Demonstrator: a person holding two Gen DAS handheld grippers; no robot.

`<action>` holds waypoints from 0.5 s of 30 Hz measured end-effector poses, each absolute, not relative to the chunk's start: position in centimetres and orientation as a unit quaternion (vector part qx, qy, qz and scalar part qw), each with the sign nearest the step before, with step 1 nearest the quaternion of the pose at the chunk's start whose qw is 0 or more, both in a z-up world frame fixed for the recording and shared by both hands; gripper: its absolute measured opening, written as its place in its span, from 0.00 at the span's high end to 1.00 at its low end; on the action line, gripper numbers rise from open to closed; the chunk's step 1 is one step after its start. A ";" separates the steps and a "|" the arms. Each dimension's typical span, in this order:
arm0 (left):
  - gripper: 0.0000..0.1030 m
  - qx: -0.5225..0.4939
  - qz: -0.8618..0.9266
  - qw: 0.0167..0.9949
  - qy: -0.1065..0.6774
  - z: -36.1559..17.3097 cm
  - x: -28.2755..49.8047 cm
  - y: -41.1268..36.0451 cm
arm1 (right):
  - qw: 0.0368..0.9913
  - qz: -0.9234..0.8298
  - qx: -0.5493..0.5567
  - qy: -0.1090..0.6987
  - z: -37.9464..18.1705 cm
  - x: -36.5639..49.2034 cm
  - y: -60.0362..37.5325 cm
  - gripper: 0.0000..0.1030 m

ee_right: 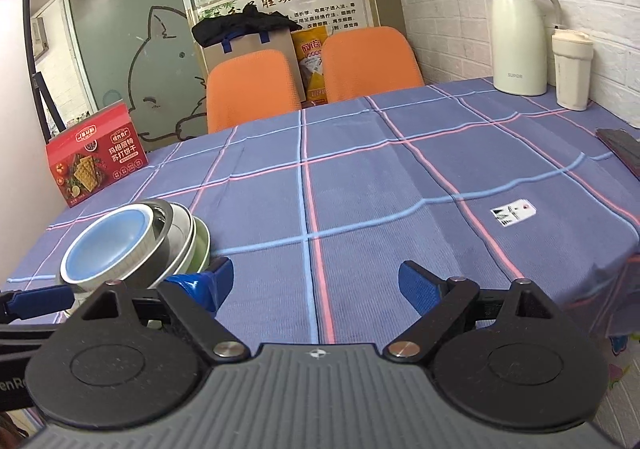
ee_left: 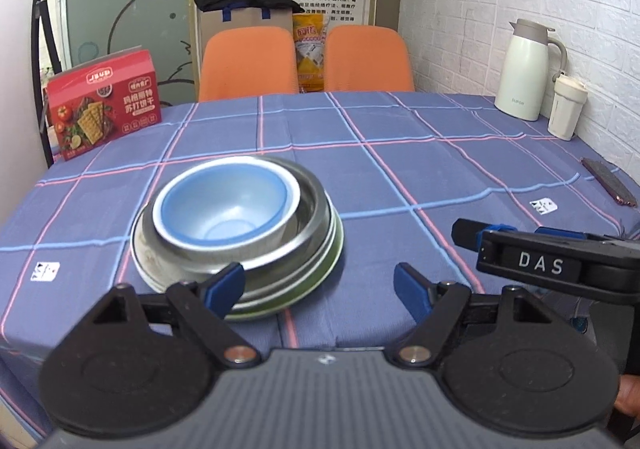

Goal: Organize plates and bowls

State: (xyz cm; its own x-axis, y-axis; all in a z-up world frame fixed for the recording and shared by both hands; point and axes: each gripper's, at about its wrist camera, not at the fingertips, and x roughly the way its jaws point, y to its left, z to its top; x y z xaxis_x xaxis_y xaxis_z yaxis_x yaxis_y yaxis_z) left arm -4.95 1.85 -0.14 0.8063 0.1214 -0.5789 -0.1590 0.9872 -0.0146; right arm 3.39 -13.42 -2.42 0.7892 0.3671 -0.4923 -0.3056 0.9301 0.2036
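A blue bowl sits nested in a steel bowl, which rests on stacked plates, steel over green, on the checked tablecloth. My left gripper is open and empty, just in front of the stack, with its left finger at the stack's near rim. My right gripper is open and empty over bare cloth to the right of the stack. The right gripper also shows at the right of the left wrist view.
A red cracker box stands at the far left. A white thermos and a cream cup stand at the far right by the brick wall. A dark flat object lies near the right edge. Two orange chairs stand behind the table.
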 end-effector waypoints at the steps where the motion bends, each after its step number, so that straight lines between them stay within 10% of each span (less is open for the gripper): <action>1: 0.26 -0.031 0.074 0.950 0.303 -0.3 -5.1 1.8 | 0.944 0.176 0.054 0.273 -2.6 3.3 -13.5 0.25; 15: 0.25 -0.026 0.072 0.938 0.339 -3.2 -5.2 1.6 | 0.937 0.176 0.035 0.300 -4.7 2.7 -13.2 0.25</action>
